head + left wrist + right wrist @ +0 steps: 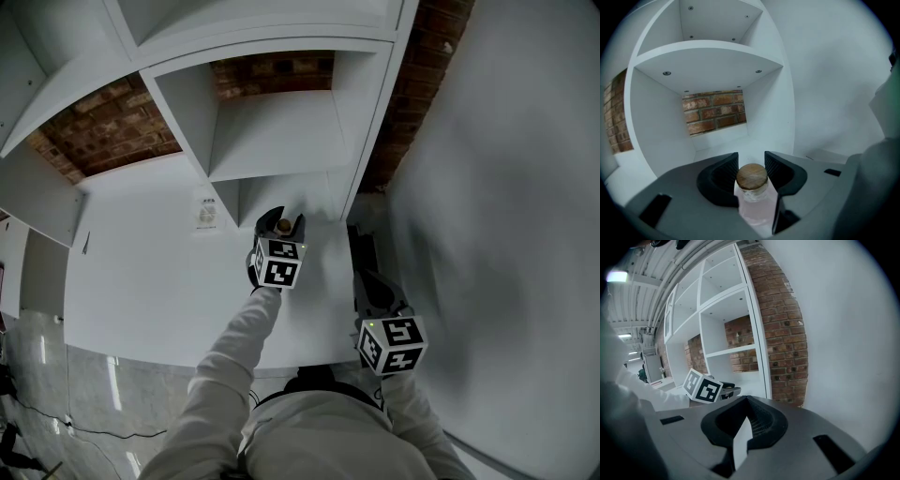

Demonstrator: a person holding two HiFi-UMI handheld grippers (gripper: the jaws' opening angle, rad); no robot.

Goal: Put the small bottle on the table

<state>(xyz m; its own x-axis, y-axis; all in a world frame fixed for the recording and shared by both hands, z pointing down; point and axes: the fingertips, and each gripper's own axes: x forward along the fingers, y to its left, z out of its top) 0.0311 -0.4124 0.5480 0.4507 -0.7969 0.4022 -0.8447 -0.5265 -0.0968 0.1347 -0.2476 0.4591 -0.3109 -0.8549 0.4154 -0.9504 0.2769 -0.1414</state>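
Observation:
The small bottle (283,225), clear with pinkish contents and a round wooden stopper, stands upright on the white table (150,272) at the foot of the shelf unit. My left gripper (281,217) reaches around it from the near side. In the left gripper view the bottle (752,180) sits between the jaws of the left gripper (751,159), which stand wide, with slim gaps beside the stopper. My right gripper (357,236) hangs off the table's right side; its jaw tips meet in the right gripper view (747,401), with nothing between them.
A white shelf unit (272,131) with open compartments rises right behind the bottle, with a brick wall (112,131) behind it. A plain white wall (506,187) closes the right side. A small label (206,214) lies on the table left of the bottle.

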